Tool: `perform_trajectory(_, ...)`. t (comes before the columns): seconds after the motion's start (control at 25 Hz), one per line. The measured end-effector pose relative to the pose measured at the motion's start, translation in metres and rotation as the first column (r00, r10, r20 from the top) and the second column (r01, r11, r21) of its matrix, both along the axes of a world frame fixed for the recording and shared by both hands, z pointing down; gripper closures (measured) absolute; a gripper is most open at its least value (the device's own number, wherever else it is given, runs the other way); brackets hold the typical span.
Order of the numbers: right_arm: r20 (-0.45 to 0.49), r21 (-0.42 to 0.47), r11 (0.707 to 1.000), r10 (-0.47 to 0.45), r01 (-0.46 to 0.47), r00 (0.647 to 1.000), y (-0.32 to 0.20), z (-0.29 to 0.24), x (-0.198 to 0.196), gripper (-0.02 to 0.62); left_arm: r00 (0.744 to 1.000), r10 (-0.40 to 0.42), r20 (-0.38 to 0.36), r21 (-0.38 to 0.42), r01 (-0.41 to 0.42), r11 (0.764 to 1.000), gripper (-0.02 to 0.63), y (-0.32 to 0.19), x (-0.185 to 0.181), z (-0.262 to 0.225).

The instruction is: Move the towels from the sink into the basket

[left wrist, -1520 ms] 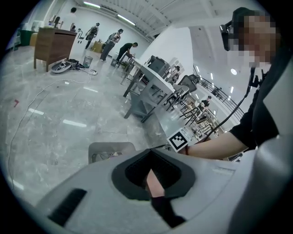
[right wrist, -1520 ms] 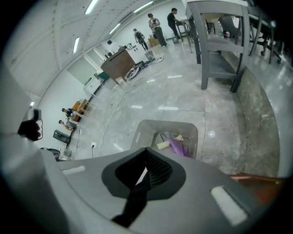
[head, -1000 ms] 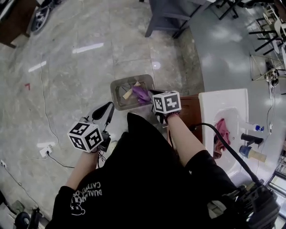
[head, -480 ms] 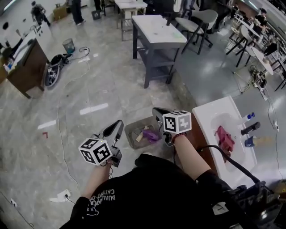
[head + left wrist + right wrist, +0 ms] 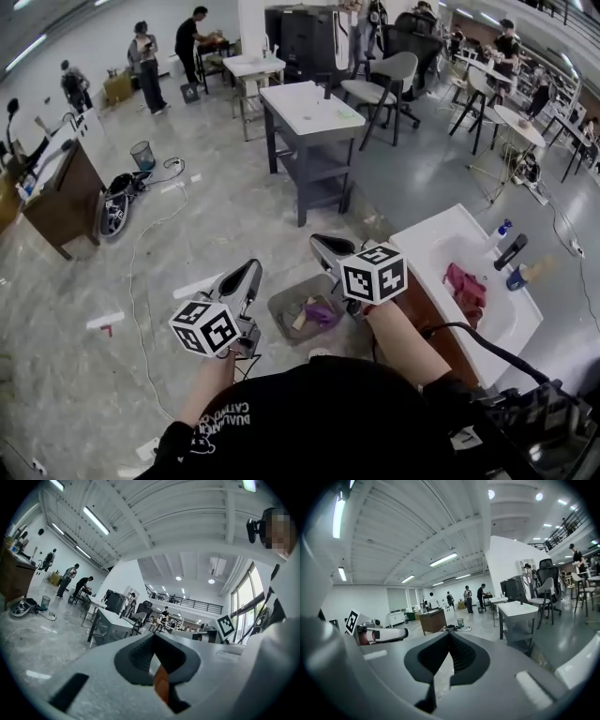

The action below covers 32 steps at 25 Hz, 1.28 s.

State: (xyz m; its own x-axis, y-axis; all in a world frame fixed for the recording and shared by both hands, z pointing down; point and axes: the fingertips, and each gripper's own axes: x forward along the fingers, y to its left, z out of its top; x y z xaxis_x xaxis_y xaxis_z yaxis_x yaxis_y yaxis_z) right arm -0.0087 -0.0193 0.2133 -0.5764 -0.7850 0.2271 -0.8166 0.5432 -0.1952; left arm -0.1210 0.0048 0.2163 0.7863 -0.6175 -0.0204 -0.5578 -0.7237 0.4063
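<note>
One red towel [image 5: 466,289] lay crumpled in the white sink [image 5: 439,228] at 3 o'clock, long axis running 11 to 5, a purple towel [image 5: 323,312] sat in the floor basket [image 5: 278,307], and left gripper [image 5: 251,270] and right gripper [image 5: 324,246] were closed, empty.

A grey basket [image 5: 275,308] sits on the floor [image 5: 206,225]; a red towel [image 5: 466,291] lies in the white sink [image 5: 427,234].

The basket [image 5: 286,305] is sitting on the floor [image 5: 187,244] before me, between my left hand-held gripper [image 5: 251,268] and right hand-held gripper [image 5: 321,243], a towel [image 5: 322,312] lying in it. The sink [image 5: 441,230] is standing to my right, the other towel [image 5: 466,289] lying in it, bottles [image 5: 530,273] along its right edge. A table [image 5: 309,108] is standing behind the basket.
</note>
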Motion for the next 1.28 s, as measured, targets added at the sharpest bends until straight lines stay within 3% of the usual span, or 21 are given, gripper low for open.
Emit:
perform_trajectory(0.16, 0.017, -0.004, 0.999, 0.04, -0.04, 0.999, 0.033, 0.004, 0.008, 0.589, 0.998, 0.029, 0.048, 0.056, -0.031, 0.998, 0.602, 0.027, 0.006, -0.005)
perform_trajectory(0.28, 0.009, -0.007, 0.996, 0.09, -0.09, 0.996, 0.054, 0.001, 0.02, 0.589, 0.999, 0.049, -0.017, 0.11, -0.047, 0.993, 0.609, 0.042, 0.01, -0.027)
perform_trajectory(0.4, -0.006, 0.003, 0.989, 0.151, -0.151, 0.989, 0.073, -0.007, 0.041, 0.589, 0.988, 0.128, -0.087, 0.143, -0.115, 0.983, 0.581, 0.064, 0.023, -0.041)
perform_trajectory(0.44, -0.009, 0.01, 0.985, 0.171, -0.171, 0.985, 0.079, -0.011, 0.048, 0.589, 0.982, 0.158, -0.1, 0.143, -0.143, 0.979, 0.545, 0.071, 0.029, -0.042)
perform_trajectory(0.56, -0.001, 0.032, 0.974, 0.225, -0.224, 0.974, 0.093, -0.019, 0.072, 0.589, 0.97, 0.221, -0.102, 0.113, -0.21, 0.971, 0.535, 0.083, 0.047, -0.036)
perform_trajectory(0.6, 0.003, 0.037, 0.97, 0.241, -0.241, 0.971, 0.096, -0.021, 0.08, 0.589, 0.967, 0.236, -0.093, 0.099, -0.227, 0.969, 0.54, 0.087, 0.054, -0.032)
perform_trajectory(0.68, 0.009, 0.043, 0.96, 0.278, -0.278, 0.96, 0.103, -0.023, 0.097, 0.589, 0.96, 0.267, -0.079, 0.076, -0.261, 0.962, 0.607, 0.093, 0.067, -0.027)
perform_trajectory(0.76, 0.008, 0.047, 0.949, 0.313, -0.313, 0.95, 0.109, -0.023, 0.114, 0.589, 0.948, 0.307, -0.087, 0.06, -0.303, 0.951, 0.607, 0.097, 0.082, -0.024)
perform_trajectory(1.0, -0.019, 0.039, 0.915, 0.402, -0.401, 0.916, 0.137, -0.011, 0.181, 0.589, 0.92, 0.387, -0.054, 0.064, -0.384, 0.921, 0.606, 0.102, 0.156, -0.018)
perform_trajectory(1.28, -0.005, 0.02, 0.843, 0.537, -0.537, 0.843, 0.172, -0.001, 0.297, 0.589, 0.865, 0.5, -0.039, 0.049, -0.498, 0.866, 0.606, 0.114, 0.276, -0.011)
